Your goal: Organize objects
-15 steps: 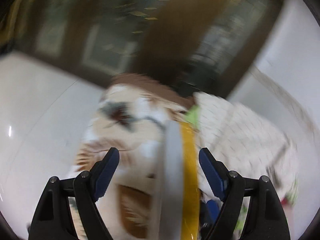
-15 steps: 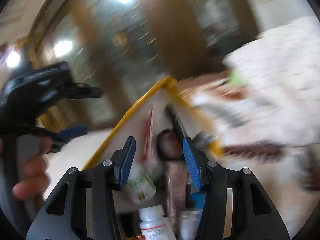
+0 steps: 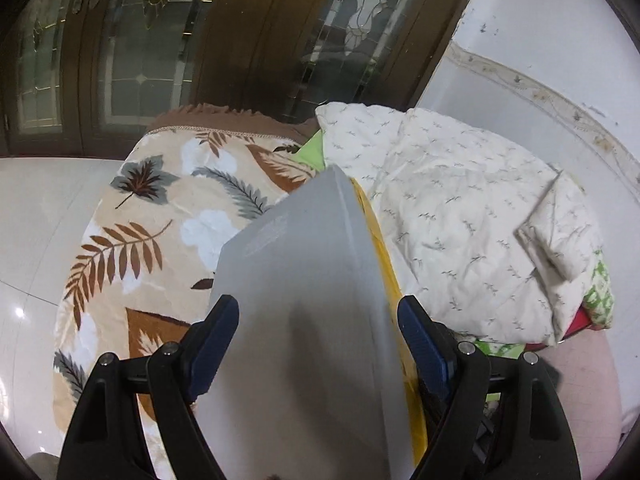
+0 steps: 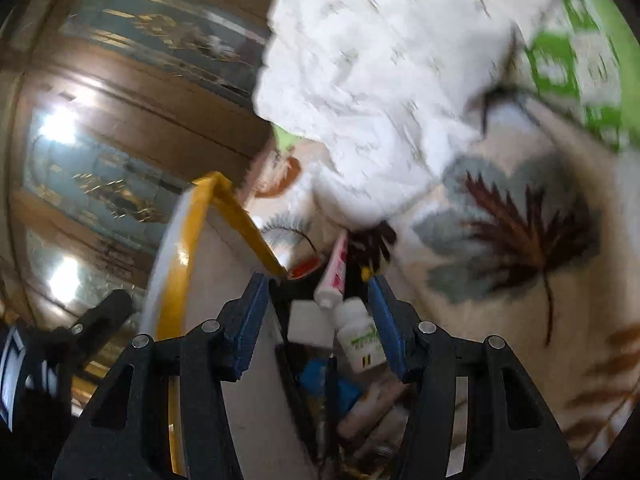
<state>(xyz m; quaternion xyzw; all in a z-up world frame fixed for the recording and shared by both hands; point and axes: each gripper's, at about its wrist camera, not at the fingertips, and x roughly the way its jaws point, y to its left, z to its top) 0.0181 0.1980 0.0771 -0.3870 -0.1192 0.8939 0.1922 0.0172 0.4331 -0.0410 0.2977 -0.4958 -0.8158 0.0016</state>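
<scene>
The left gripper (image 3: 318,318) stands wide open. Between its two blue pads rises the grey lid (image 3: 304,300) of a storage box, which fills the gap almost from side to side. The left pad is at the lid's left edge and the right pad is just beside the yellow rim (image 3: 386,276) on the lid's right side; I cannot tell if the pads press on it or only stand next to it. The lid is tilted up and runs away from the camera toward the bed.

The right gripper (image 4: 318,312) is also open, and nothing is clamped in it. It points into the open box. Its left pad is near the box's grey wall (image 4: 248,400) with the yellow edge, and its right pad is just beside a small white bottle (image 4: 360,340) with a green label. A white and pink tube (image 4: 334,276) lies tilted between the pads, a little further away, with its cap touching the bottle's cap. Lower in the box there are more small things, among them something blue (image 4: 324,384), but they are blurred.

The box rests on a leaf-patterned blanket (image 3: 160,216). A white quilt (image 3: 460,216) lies folded on the right of it, over a green sheet (image 4: 576,56).
</scene>
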